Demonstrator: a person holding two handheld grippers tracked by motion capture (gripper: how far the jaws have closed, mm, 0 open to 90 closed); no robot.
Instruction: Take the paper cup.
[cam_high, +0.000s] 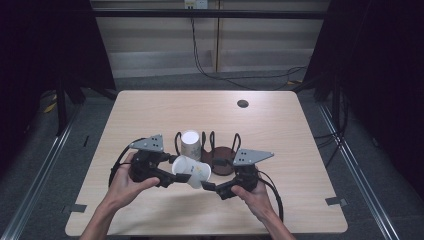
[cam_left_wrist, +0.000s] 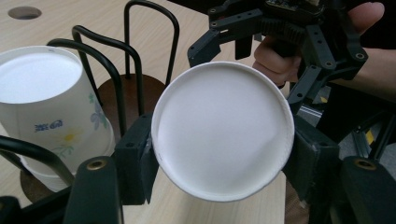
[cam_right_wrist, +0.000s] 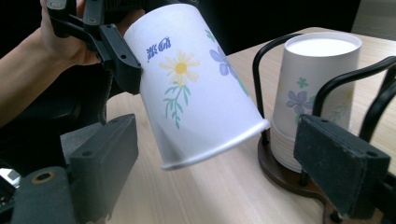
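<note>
Pale wood worktop (cam_high: 150, 210) under dark curtains: nearest the camera, the left gripper (cam_high: 172, 176) is clamped on the closed end of a paper cup (cam_high: 192, 171), holding it on its side above the surface with the rim toward the right gripper (cam_high: 212, 187), whose jaws stand apart and empty just beside it. Behind them a rack (cam_high: 222, 160) of black wire loops holds an upturned stack (cam_high: 190, 144). Light and thin-walled, the cup would likely crush under a hard squeeze, so its stiffer base or rolled rim looks the safest hold.
</note>
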